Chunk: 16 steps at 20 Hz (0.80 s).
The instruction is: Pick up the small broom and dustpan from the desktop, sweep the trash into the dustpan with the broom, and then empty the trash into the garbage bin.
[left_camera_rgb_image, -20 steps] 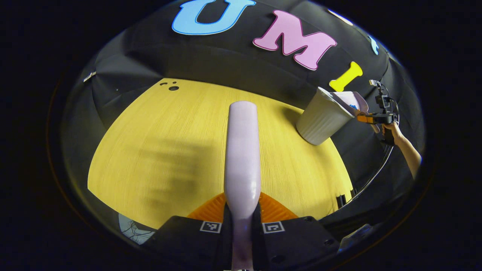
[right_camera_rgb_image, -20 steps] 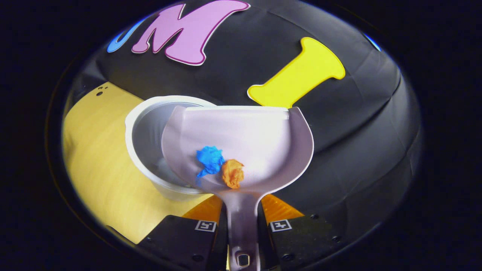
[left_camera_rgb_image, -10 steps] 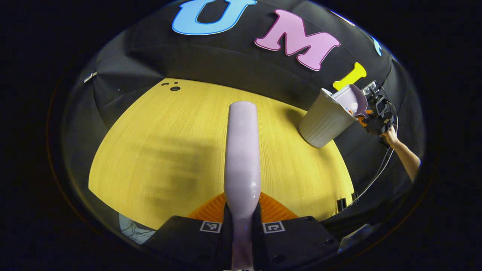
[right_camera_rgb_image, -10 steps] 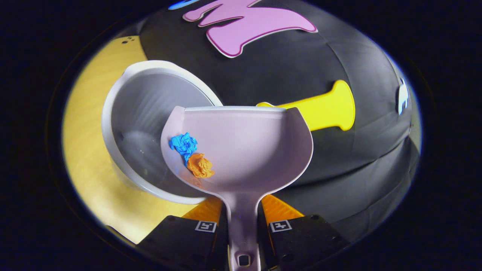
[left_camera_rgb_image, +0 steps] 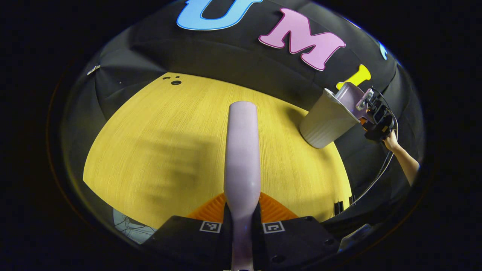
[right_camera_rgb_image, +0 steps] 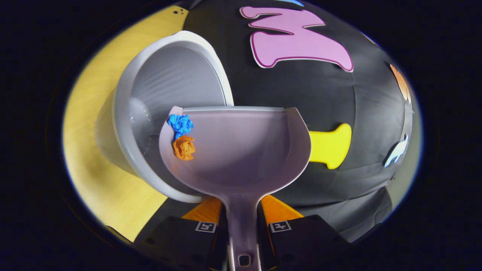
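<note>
My right gripper (right_camera_rgb_image: 243,222) is shut on the handle of a pale lilac dustpan (right_camera_rgb_image: 241,150), which is tilted over the white ribbed garbage bin (right_camera_rgb_image: 169,90). A blue paper wad (right_camera_rgb_image: 180,124) and an orange wad (right_camera_rgb_image: 184,147) lie against the pan's left wall, close to its front lip above the bin's mouth. My left gripper (left_camera_rgb_image: 243,220) is shut on the pale lilac broom handle (left_camera_rgb_image: 243,150), held over the yellow desktop (left_camera_rgb_image: 165,143). In the left gripper view the bin (left_camera_rgb_image: 325,118) stands at the far right with the dustpan (left_camera_rgb_image: 352,98) and the right gripper (left_camera_rgb_image: 374,118) over it.
The bin stands near the desktop's right edge, close to the black cloth wall. A hand (left_camera_rgb_image: 391,141) and forearm hold the right gripper, with a cable hanging below. Small dark holes (left_camera_rgb_image: 175,81) mark the desktop's far left corner.
The dustpan has rolled further toward the bin. Both wads have slid along the pan's left wall toward its front lip. The broom has hardly moved.
</note>
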Available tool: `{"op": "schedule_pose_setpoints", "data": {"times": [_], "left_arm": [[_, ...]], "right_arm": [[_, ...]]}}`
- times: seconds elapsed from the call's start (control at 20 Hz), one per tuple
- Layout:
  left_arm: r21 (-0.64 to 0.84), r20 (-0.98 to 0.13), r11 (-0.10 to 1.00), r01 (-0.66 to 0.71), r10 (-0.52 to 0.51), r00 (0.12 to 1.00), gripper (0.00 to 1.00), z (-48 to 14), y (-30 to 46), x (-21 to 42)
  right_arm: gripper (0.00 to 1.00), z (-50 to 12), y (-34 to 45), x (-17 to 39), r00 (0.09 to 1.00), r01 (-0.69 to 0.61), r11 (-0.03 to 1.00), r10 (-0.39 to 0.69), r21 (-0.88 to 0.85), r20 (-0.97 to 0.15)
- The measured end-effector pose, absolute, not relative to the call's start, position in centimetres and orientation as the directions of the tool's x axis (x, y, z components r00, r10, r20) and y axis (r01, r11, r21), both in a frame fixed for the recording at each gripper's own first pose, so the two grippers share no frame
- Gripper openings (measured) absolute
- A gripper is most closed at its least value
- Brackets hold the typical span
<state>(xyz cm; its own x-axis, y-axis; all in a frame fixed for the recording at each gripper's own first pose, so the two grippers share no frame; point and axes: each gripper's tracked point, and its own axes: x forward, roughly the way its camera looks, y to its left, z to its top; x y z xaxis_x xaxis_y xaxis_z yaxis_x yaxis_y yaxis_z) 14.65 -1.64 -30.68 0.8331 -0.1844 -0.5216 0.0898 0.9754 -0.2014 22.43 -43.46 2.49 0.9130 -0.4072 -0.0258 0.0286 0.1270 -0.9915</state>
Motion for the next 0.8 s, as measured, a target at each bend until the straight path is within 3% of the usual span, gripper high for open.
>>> {"op": "schedule_pose_setpoints", "data": {"times": [0.3,0.4,0.55,0.8], "left_arm": [[-0.200,-0.528,0.976,0.091,-0.186,0.829,0.24,-31.2,-2.4,14.6],[-0.195,-0.526,0.976,0.094,-0.185,0.830,0.24,-31.1,-2.5,14.5],[-0.193,-0.514,0.976,0.100,-0.188,0.837,0.26,-30.7,-2.7,14.5],[-0.201,-0.496,0.976,0.089,-0.180,0.850,0.26,-30.4,-2.4,14.4]], "right_arm": [[0.33,3.8,-44.1,23.4,0.939,-0.035,-0.061,-0.343,-0.998,-0.012],[0.40,3.4,-43.4,23.1,0.944,-0.053,-0.102,-0.328,-0.993,-0.017],[0.36,3.4,-42.6,22.9,0.954,-0.066,-0.162,-0.300,-0.985,-0.014],[0.36,3.9,-43.0,23.1,0.941,-0.093,-0.056,-0.331,-0.994,-0.069]]}}
